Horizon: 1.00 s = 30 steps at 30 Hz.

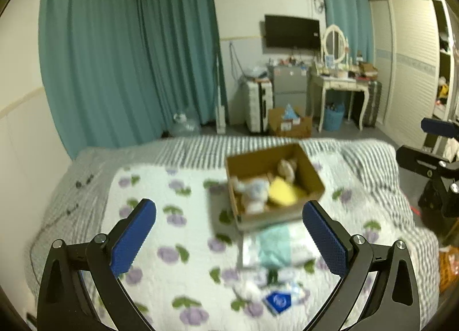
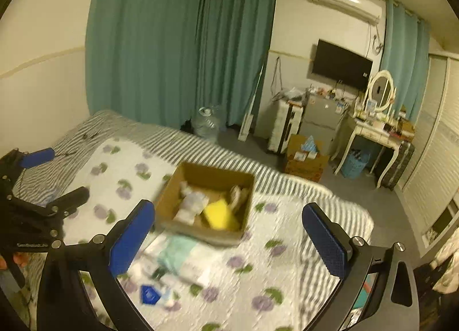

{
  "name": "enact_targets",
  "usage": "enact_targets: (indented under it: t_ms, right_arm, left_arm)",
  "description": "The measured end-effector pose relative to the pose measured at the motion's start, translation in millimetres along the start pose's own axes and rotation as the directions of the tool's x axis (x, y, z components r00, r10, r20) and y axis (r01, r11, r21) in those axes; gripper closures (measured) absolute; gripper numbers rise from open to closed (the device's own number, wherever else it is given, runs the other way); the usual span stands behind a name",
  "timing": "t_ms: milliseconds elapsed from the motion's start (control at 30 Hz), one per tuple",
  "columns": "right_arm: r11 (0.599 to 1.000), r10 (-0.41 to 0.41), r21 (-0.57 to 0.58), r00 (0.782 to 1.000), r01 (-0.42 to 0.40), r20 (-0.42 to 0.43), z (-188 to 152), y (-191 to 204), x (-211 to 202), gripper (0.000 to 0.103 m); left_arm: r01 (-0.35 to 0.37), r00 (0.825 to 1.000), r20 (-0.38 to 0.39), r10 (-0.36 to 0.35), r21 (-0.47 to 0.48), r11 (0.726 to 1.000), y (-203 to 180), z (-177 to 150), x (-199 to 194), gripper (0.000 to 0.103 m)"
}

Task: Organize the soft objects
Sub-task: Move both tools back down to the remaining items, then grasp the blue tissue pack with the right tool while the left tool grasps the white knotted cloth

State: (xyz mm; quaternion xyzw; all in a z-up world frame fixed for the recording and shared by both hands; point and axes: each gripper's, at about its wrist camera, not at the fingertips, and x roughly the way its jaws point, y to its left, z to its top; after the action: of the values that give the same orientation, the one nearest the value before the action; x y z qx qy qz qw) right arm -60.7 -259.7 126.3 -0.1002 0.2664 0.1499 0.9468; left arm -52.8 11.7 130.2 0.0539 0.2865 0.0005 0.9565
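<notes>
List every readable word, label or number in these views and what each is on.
None can be read.
Left claw body: pale lettering, too small and blurred.
Blue packet on the bed: white emblem, blurred.
Items in the floor box: labels blurred.

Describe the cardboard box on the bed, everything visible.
The box is open-topped brown cardboard, rectangular, sitting flat on the flowered quilt and angled to its edges. Inside lie a yellow soft item, a white plush and a beige plush. Plastic-wrapped packs lie at its near side. Blur hides finer detail. Neither gripper touches it.
</notes>
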Motion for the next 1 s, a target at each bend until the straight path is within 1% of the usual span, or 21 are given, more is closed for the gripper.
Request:
enact_targets:
  t_ms: [67, 133, 233, 367, 400, 467, 533, 567, 600, 667, 700, 767, 800, 867, 900, 967, 1000]
  right_arm:
    - [0.999, 0.033, 0.02, 0.999, -0.032, -0.03, -27.8, 9.4, 8.6, 0.0]
    - [0.998, 0.06, 0.03, 0.996, -0.058, -0.072, -51.0, 17.5, 24.0, 0.0]
    - [0.997, 0.079, 0.035, 0.987, -0.075, -0.138, -89.5, 30.8, 56.6, 0.0]
    - [0.993, 0.121, 0.011, 0.968, -0.121, -0.22, -137.5, 51.6, 107.0, 0.0]
    - [0.991, 0.132, 0.002, 0.956, -0.136, -0.26, -151.9, 59.0, 123.9, 0.0]
    - [0.99, 0.139, 0.009, 0.941, -0.143, -0.309, -170.4, 64.5, 146.9, 0.0]
    - [0.983, 0.185, 0.045, 0.918, -0.181, -0.35, -188.7, 71.5, 166.0, 0.0]
    - [0.978, 0.207, 0.058, 0.909, -0.2, -0.362, -194.7, 74.3, 171.3, 0.0]
    - [0.969, 0.247, 0.067, 0.895, -0.24, -0.372, -201.6, 80.3, 177.2, 0.0]
    - [0.956, 0.29, 0.068, 0.877, -0.287, -0.382, -207.2, 89.4, 182.6, 0.0]
    - [0.953, 0.293, 0.052, 0.866, -0.298, -0.404, -210.9, 96.8, 188.0, 0.0]
    - [0.953, 0.289, 0.036, 0.859, -0.302, -0.423, -215.2, 106.4, 195.0, 0.0]
    - [0.95, 0.296, 0.042, 0.85, -0.309, -0.436, -218.0, 110.0, 200.2, 0.001]
    - [0.947, 0.301, 0.043, 0.832, -0.318, -0.466, -223.0, 116.0, 209.1, 0.015]
    - [0.946, 0.3, 0.04, 0.822, -0.322, -0.484, -225.4, 118.3, 212.4, 0.028]
    - [0.943, 0.309, 0.043, 0.821, -0.33, -0.479, -225.6, 116.7, 209.2, 0.029]
    - [0.94, 0.322, 0.056, 0.824, -0.336, -0.465, -222.9, 112.3, 203.8, 0.03]
  left_arm:
    - [-0.012, 1.0, -0.022, 0.012, -0.005, 1.0, -0.2, -21.7, 5.1, 0.0]
    - [-0.043, 0.998, -0.048, 0.043, -0.009, 0.999, -0.5, -42.5, 15.5, 0.0]
    - [-0.087, 0.991, -0.099, 0.089, 0.019, 0.996, -3.9, -77.1, 41.7, 0.0]
    - [-0.12, 0.979, -0.167, 0.118, 0.003, 0.993, -1.5, -116.2, 68.2, 0.0]
    - [-0.125, 0.977, -0.176, 0.123, -0.001, 0.992, -0.3, -123.6, 71.3, 0.0]
    - [-0.128, 0.972, -0.198, 0.124, -0.008, 0.992, -0.2, -136.4, 79.4, 0.0]
    - [-0.127, 0.967, -0.225, 0.123, -0.003, 0.992, -0.8, -146.3, 85.0, 0.0]
    - [-0.127, 0.963, -0.238, 0.123, -0.002, 0.992, -0.4, -150.5, 87.1, 0.0]
    - [-0.123, 0.96, -0.256, 0.118, -0.004, 0.992, 0.2, -154.4, 89.2, 0.0]
    - [-0.117, 0.953, -0.283, 0.106, -0.02, 0.993, 2.4, -161.4, 90.7, 0.0]
    - [-0.114, 0.952, -0.288, 0.103, -0.023, 0.993, 3.3, -163.7, 90.2, 0.0]
    - [-0.113, 0.951, -0.292, 0.101, -0.025, 0.993, 4.6, -164.1, 88.6, 0.0]
    - [-0.116, 0.951, -0.292, 0.104, -0.026, 0.993, 5.2, -163.6, 88.7, 0.0]
    - [-0.118, 0.95, -0.294, 0.106, -0.022, 0.993, 5.5, -162.3, 87.9, 0.0]
    - [-0.118, 0.95, -0.294, 0.108, -0.017, 0.993, 4.8, -162.1, 87.5, 0.0]
    - [-0.118, 0.949, -0.294, 0.111, -0.006, 0.993, 3.1, -160.9, 86.4, 0.0]
    - [-0.119, 0.95, -0.292, 0.112, -0.005, 0.993, 2.6, -159.8, 86.1, 0.0]
